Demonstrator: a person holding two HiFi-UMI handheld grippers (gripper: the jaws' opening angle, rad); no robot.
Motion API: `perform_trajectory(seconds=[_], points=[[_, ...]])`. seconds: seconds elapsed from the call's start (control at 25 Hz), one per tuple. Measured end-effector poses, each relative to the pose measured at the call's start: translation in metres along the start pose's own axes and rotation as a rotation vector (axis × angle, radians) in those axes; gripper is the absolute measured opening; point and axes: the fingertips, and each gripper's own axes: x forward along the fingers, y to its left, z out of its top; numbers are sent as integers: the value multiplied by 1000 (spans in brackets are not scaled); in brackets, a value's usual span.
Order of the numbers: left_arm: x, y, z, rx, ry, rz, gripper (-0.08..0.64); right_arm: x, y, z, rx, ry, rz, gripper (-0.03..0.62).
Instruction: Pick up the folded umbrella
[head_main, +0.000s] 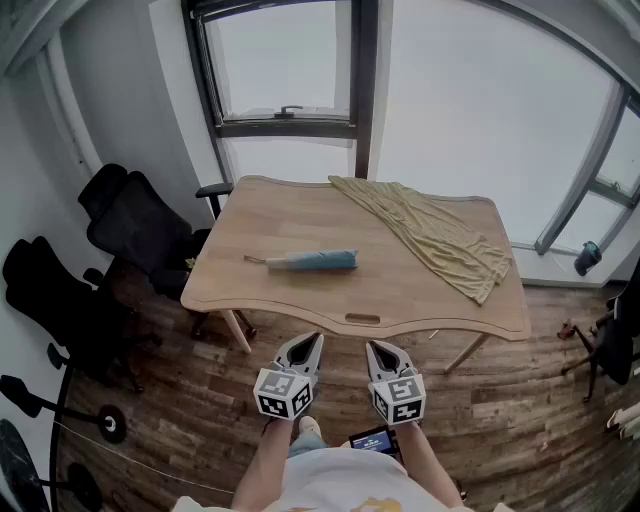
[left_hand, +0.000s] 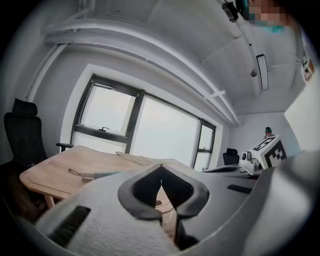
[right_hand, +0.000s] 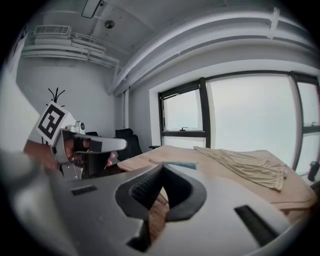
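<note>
Two grippers hang side by side above the wood floor (head_main: 180, 420), just short of the table (head_main: 290, 215), both pointing toward its near edge. The left gripper (head_main: 312, 341) has its jaws closed tip to tip with nothing between them. The right gripper (head_main: 376, 347) is the same, its tips together and empty. The folded blue umbrella (head_main: 305, 262) lies flat on the table, left of centre, thin end pointing left, well apart from both grippers. A yellowish cloth (head_main: 430, 235) sprawls across the table's far right part, clear of the umbrella. Black chairs (head_main: 135, 225) stand left of the table.
</note>
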Motion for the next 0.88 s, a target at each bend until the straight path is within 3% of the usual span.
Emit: perform_trajectory(seconds=[0.16, 0.56, 0.76, 0.88], points=[[1, -3, -6, 64, 38, 9, 20, -4, -3, 4, 70, -30, 11, 9], [-9, 2, -5, -30, 24, 34, 20, -13, -11, -2, 91, -36, 5, 9], [-11, 10, -3, -8, 23, 55, 20, -12, -10, -6, 84, -32, 7, 9], [-5, 18, -6, -89, -1, 34, 20, -6, -16, -11, 87, -21, 2, 9]])
